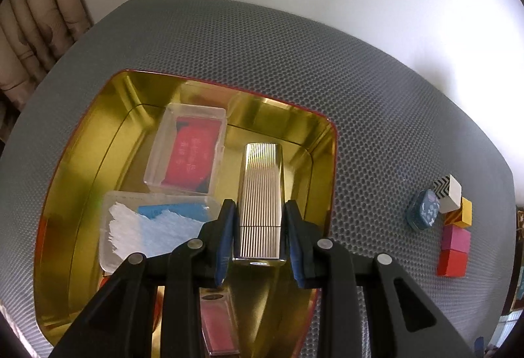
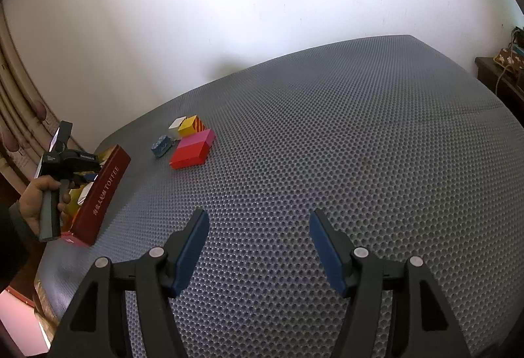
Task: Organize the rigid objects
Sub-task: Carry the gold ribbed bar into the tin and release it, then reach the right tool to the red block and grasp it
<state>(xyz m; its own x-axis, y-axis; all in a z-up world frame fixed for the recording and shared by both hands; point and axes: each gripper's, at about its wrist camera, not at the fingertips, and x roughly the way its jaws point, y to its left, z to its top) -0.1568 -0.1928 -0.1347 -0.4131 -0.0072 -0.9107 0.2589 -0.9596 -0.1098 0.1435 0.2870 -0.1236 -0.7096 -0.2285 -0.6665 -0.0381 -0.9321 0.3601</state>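
Here, the left gripper [image 1: 260, 237] is clenched on a ribbed gold metal case [image 1: 261, 204], its blue pads [image 1: 226, 240] pressed against both long sides, and the case is held over the interior of the gold-lined toffee tin [image 1: 75, 181] with red outer walls. Inside the tin, at 11 o'clock from the case, lies a clear plastic box with a red insert [image 1: 188, 155]; at 9 o'clock lies a second clear plastic box with blue and white contents [image 1: 147, 227]. A narrow red-filled clear case [image 1: 217, 325] shows partly below the gripper. On the grey honeycomb mat [image 1: 376, 116], at 3 o'clock from the tin and well apart from it, sits a cluster of blocks: a small blue patterned tin [image 1: 422, 209], a black-and-white zigzag block [image 1: 448, 191], a yellow striped block [image 1: 460, 214] and a pink-and-red block [image 1: 453, 251]. The right gripper [image 2: 258, 246] is released, jaws spread wide over bare mat, grasping nothing.
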